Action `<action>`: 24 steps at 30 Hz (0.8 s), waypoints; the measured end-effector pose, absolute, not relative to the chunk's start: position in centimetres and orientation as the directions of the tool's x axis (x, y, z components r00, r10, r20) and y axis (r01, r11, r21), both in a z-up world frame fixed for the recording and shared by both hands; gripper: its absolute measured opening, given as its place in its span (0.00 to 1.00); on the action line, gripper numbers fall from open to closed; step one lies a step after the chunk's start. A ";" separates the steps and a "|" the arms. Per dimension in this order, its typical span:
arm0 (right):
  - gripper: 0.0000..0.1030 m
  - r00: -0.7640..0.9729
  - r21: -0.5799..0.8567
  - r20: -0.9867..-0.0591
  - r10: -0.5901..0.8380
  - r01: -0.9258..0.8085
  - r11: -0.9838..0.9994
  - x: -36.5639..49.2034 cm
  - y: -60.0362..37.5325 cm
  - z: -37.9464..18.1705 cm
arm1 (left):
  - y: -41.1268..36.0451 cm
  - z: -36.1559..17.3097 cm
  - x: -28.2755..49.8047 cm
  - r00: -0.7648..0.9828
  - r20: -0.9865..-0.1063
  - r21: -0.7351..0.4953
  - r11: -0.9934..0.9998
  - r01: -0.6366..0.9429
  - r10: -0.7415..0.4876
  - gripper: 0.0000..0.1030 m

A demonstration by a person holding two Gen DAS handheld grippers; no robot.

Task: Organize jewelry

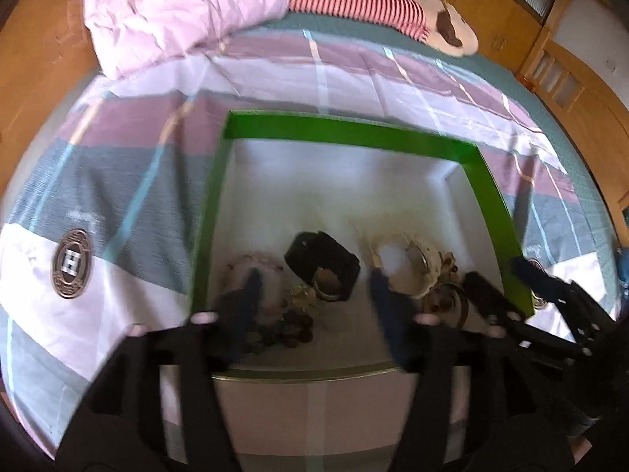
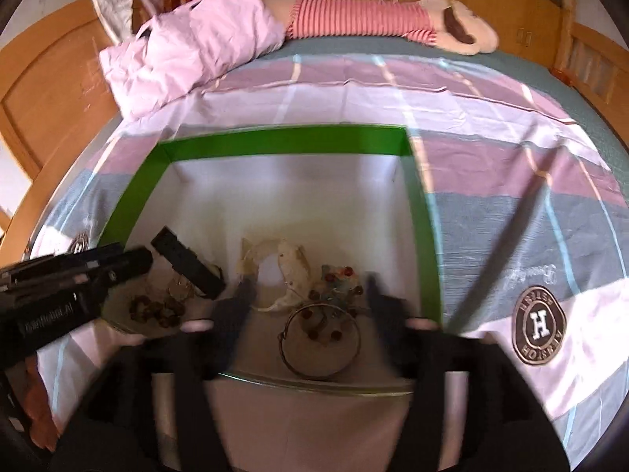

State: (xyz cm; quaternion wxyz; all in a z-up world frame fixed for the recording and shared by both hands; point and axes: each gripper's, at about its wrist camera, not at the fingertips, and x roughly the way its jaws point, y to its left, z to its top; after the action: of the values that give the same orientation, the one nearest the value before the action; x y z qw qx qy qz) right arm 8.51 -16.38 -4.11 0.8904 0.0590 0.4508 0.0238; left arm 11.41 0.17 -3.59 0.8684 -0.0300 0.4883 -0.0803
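A green-walled box (image 1: 354,131) with a white floor lies on the bed; it also shows in the right wrist view (image 2: 291,141). Jewelry sits at its near end: a black watch (image 1: 322,263), a cream bracelet (image 1: 409,263), a pink bead bracelet (image 1: 259,265) and dark beads (image 1: 291,324). The right view shows the cream bracelet (image 2: 291,271), a metal bangle (image 2: 320,340) and a beaded piece (image 2: 338,279). My left gripper (image 1: 314,287) is open and empty over the watch. My right gripper (image 2: 310,291) is open and empty over the bangle.
The bed has a plaid sheet (image 2: 511,181) in pink, grey and white. A pink pillow (image 1: 177,11) and a striped plush toy (image 1: 373,8) lie at the far end. A wooden bed frame (image 2: 51,90) surrounds it. The other gripper (image 2: 59,287) shows at left.
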 end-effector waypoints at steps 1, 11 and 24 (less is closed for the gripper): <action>0.71 0.603 0.120 -0.793 0.087 0.014 0.993 8.1 -16.5 -3.7 | 0.1 -3.4 11.1 0.524 -0.837 -0.117 0.987 0.108 -0.156 0.65; 0.96 0.658 -0.036 -0.751 -0.057 0.045 0.998 5.2 -16.1 -1.9 | -0.1 -1.6 8.1 0.597 -0.794 -0.077 0.993 0.091 -0.116 0.89; 0.96 0.636 -0.052 -0.769 -0.066 0.041 0.998 5.4 -15.6 -2.8 | -1.0 -2.3 8.0 0.564 -0.820 -0.045 0.994 0.101 -0.094 0.98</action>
State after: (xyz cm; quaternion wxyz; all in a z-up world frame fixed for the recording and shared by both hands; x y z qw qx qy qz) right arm 5.40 -15.57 -2.77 0.9043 -0.0148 0.4256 -0.0295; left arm 8.01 -0.98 -2.31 0.8843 0.0036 0.4637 -0.0551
